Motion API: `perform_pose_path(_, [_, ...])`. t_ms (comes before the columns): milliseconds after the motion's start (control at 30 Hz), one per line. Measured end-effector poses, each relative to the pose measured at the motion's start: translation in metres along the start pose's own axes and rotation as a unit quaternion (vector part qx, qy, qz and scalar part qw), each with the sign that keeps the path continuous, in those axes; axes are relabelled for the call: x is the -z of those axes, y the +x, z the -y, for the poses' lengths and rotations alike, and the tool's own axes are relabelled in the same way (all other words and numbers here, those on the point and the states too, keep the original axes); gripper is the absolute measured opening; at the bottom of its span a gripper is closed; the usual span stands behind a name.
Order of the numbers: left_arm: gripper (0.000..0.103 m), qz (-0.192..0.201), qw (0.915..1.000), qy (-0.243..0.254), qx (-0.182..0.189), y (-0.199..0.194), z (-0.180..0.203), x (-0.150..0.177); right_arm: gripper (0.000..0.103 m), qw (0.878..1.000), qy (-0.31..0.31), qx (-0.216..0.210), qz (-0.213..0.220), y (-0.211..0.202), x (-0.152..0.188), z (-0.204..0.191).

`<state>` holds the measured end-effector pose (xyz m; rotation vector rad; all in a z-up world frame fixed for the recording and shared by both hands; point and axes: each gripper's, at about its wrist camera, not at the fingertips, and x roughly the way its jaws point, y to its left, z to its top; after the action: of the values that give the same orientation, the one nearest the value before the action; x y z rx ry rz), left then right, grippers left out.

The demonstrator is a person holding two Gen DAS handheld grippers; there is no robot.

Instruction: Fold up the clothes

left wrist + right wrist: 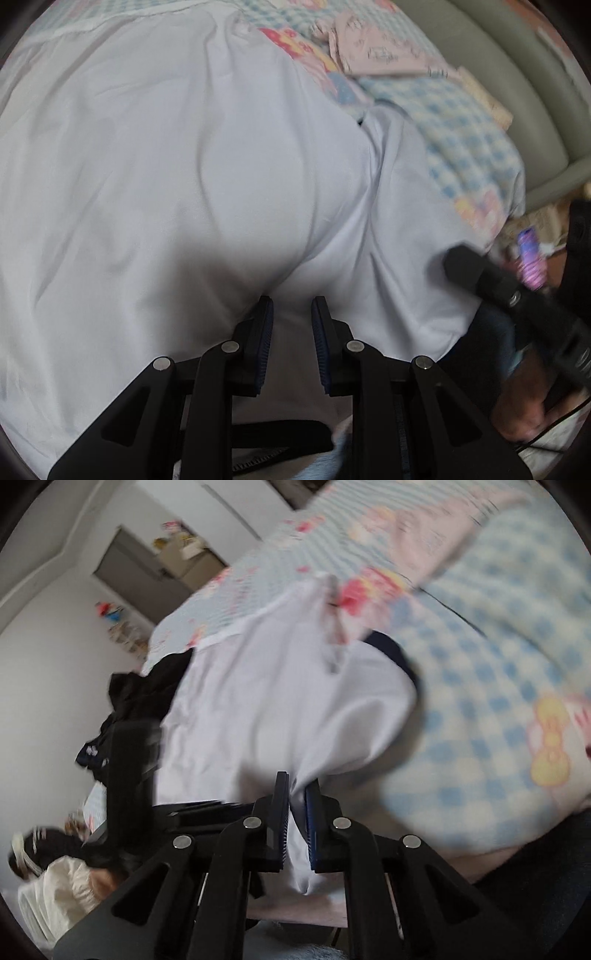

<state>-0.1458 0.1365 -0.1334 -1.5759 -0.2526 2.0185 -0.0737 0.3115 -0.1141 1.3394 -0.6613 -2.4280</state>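
Note:
A white garment (166, 166) lies spread over the bed and fills most of the left wrist view. Its creases run together at my left gripper (291, 301), whose pads pinch a bunch of the cloth at the near edge. In the right wrist view the same garment (277, 686) shows a dark navy trim (399, 653) at its far end. My right gripper (297, 779) is shut on a fold of its near edge, and white cloth hangs down between the pads. The right gripper's black body (480, 273) shows at the garment's right edge.
A blue checked bed cover (480, 701) with pink and yellow prints lies under the garment. Folded pink clothes (376, 48) sit at the far side by a grey-green padded edge (517, 92). A dark garment (147, 686) is heaped at the left of the bed.

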Motion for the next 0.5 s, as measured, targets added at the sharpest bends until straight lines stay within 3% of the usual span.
perform_pose_path(100, [0.027,0.040,0.9985,0.005,0.036,-0.022,0.006,-0.002,0.007,1.000,-0.004,0.024,0.004,-0.004,0.001,-0.005])
perform_pose_path(200, [0.039,0.051,0.9957,0.017,0.076,-0.034,0.016,-0.014,0.010,1.000,0.000,0.003,-0.007,-0.010,0.001,0.004])
perform_pose_path(400, [0.045,0.039,0.9943,-0.014,0.098,-0.010,0.033,-0.046,0.010,1.000,0.011,-0.002,-0.024,-0.001,0.016,0.011])
perform_pose_path(500, [0.045,0.013,0.9953,0.019,0.094,0.006,0.045,-0.040,0.011,0.999,0.007,-0.002,-0.032,0.005,0.021,0.009])
